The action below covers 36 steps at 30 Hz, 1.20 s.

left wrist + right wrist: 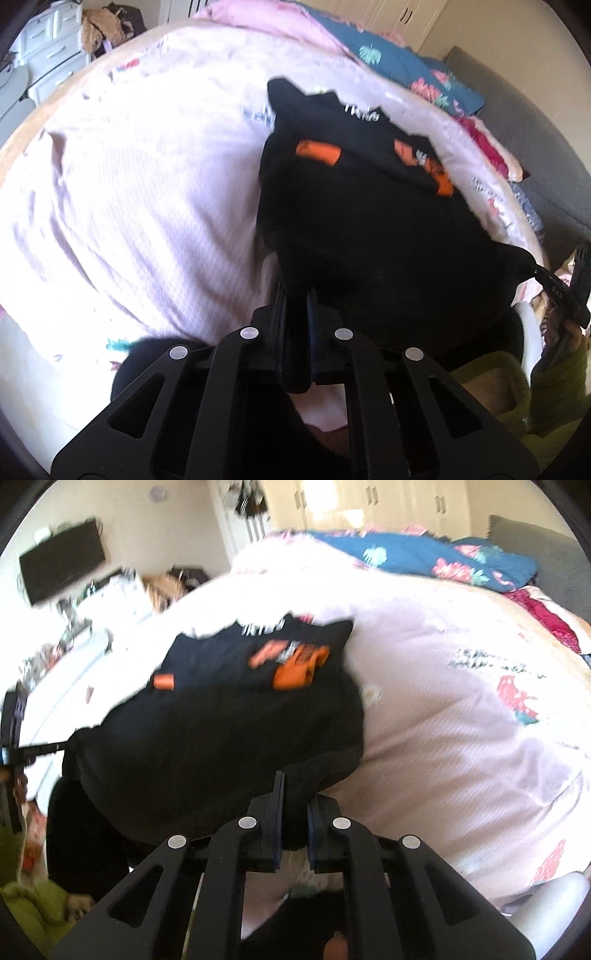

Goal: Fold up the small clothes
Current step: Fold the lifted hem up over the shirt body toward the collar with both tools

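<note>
1. A black garment (369, 221) with orange print lies spread on the pale pink bedspread (129, 203), its near edge lifted off the bed.
2. The left gripper (295, 314) is clamped on one near corner of the cloth, fabric bunched between its fingers.
3. The right gripper (295, 812) pinches the other near corner in the same way.
4. A blue floral quilt (424, 554) sits bunched at the far side of the bed, well apart from the garment.
</note>
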{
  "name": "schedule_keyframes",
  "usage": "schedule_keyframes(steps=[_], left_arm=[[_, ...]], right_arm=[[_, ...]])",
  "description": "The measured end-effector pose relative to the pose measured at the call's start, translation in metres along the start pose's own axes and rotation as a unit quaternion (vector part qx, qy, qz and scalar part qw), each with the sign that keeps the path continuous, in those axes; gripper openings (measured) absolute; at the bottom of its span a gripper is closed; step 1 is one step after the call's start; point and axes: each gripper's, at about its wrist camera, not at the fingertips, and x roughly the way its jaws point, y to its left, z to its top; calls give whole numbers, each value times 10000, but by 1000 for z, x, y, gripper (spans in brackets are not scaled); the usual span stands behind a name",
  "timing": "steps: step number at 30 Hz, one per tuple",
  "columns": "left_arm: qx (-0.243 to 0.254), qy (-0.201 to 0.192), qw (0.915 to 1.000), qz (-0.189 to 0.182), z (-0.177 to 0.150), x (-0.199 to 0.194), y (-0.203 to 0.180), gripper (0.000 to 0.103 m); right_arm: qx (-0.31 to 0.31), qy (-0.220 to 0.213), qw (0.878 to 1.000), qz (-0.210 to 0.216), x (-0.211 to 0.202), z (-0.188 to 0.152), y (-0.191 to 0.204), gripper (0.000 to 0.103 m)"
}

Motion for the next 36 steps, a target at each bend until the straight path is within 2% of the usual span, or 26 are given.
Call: schedule_keyframes(steps=[7, 16, 36], left_arm=[[-135, -446, 9988, -178, 23, -17, -2, 3], [-263, -935, 9951, -174, 55, -26, -5, 3], [-208, -1474, 9888, 76, 105, -27, -18, 3]], right_arm=[[306, -674, 9972, -70, -17, 30, -18, 9], [370, -1120, 9929, -147, -25, 57, -19, 9], [380, -1282, 9899, -475, -6, 102, -21, 9]])
